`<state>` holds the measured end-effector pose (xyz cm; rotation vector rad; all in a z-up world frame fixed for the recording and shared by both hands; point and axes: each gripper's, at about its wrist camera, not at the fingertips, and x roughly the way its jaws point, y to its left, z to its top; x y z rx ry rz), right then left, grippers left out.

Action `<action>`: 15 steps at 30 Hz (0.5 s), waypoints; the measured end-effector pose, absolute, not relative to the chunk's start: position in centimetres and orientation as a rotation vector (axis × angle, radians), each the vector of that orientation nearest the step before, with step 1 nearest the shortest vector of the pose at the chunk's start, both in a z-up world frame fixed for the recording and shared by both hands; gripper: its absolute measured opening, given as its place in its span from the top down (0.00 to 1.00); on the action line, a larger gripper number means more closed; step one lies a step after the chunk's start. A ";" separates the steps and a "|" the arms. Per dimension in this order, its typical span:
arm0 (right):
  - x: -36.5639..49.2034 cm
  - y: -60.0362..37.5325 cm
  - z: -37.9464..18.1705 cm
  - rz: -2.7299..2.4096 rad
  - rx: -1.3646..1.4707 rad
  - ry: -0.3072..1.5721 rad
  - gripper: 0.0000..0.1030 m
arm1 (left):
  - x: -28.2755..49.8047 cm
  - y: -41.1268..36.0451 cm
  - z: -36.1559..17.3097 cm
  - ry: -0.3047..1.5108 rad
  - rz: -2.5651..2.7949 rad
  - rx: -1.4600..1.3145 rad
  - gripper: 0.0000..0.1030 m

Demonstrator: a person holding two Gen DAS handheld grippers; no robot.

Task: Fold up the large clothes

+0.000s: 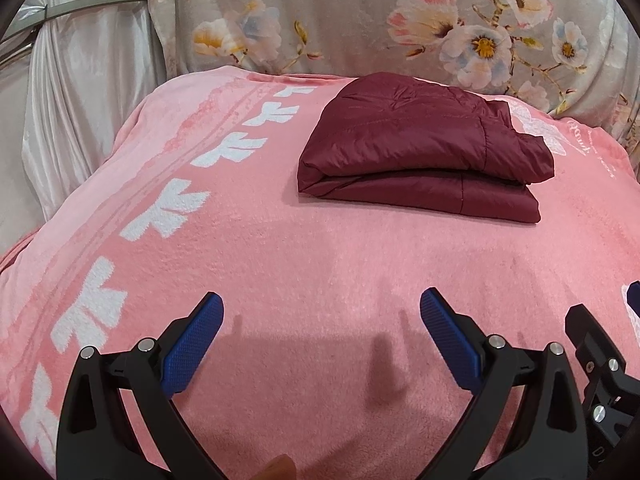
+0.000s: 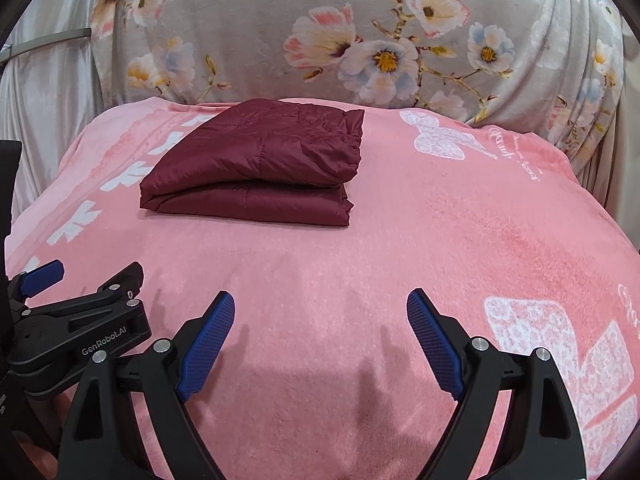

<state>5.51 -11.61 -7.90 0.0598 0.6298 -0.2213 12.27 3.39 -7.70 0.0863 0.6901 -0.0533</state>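
My left tongs (image 1: 322, 312) and right tongs (image 2: 321, 314) both hang released and empty over the pink blanket (image 2: 400, 240). Well ahead of them the jacket (image 2: 256, 164) lies in a compact stack, apart from both. I judge the folding done, with at most a tidy-up left.

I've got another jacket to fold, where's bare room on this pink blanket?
Bare pink blanket lies between the folded maroon jacket and both open grippers, left gripper and right gripper, and right of the jacket. The left border is tighter.
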 end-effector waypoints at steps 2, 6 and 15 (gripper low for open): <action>5.5 -11.7 -7.9 -0.222 0.057 0.631 0.17 | 12.3 3.4 -7.6 0.684 -0.055 0.089 0.06; 5.6 -11.5 -8.0 -0.224 0.058 0.634 0.17 | 12.0 3.2 -7.6 0.677 -0.052 0.093 0.06; 5.6 -11.3 -8.1 -0.224 0.055 0.638 0.17 | 11.9 2.9 -7.4 0.667 -0.056 0.110 0.06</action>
